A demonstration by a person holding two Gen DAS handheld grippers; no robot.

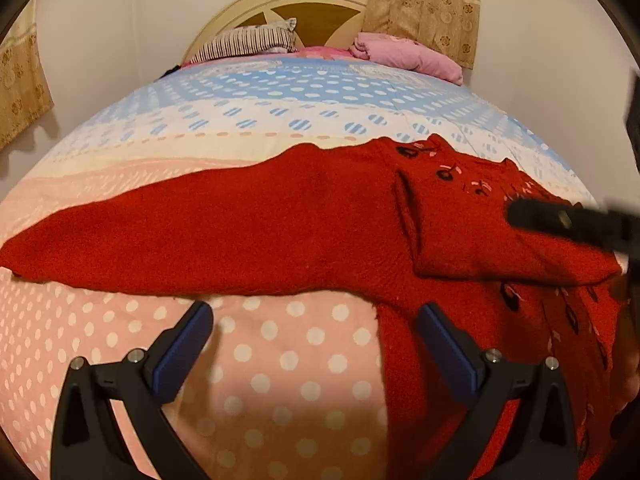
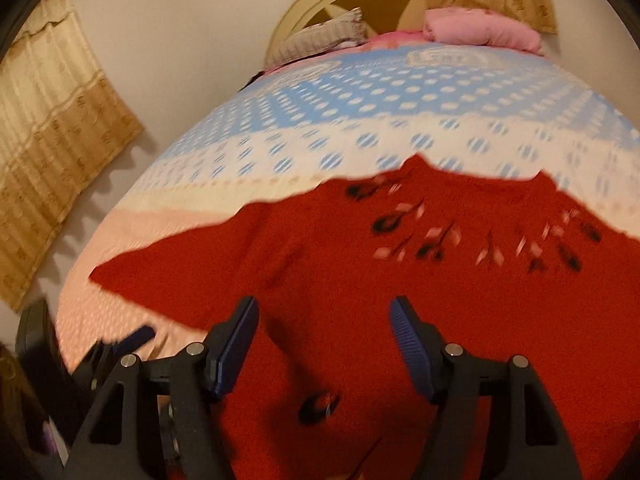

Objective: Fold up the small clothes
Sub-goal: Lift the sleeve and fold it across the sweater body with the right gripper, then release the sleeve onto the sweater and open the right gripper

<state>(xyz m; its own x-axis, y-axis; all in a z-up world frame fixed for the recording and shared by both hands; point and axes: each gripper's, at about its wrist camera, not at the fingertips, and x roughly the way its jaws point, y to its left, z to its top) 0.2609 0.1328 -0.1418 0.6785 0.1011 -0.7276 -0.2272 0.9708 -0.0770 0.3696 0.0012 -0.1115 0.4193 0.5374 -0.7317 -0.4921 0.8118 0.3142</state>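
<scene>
Both grippers, left (image 1: 316, 316) and right (image 2: 324, 312), hang with jaws apart, gripping nothing, above a red sweater (image 1: 304, 224) spread across the dotted bedspread (image 1: 280, 364); no readable writing

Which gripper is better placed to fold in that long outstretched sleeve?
Probably left. The left gripper is open over the bedspread, just short of the sleeve. The right gripper, also open, is above the sweater's body.
</scene>
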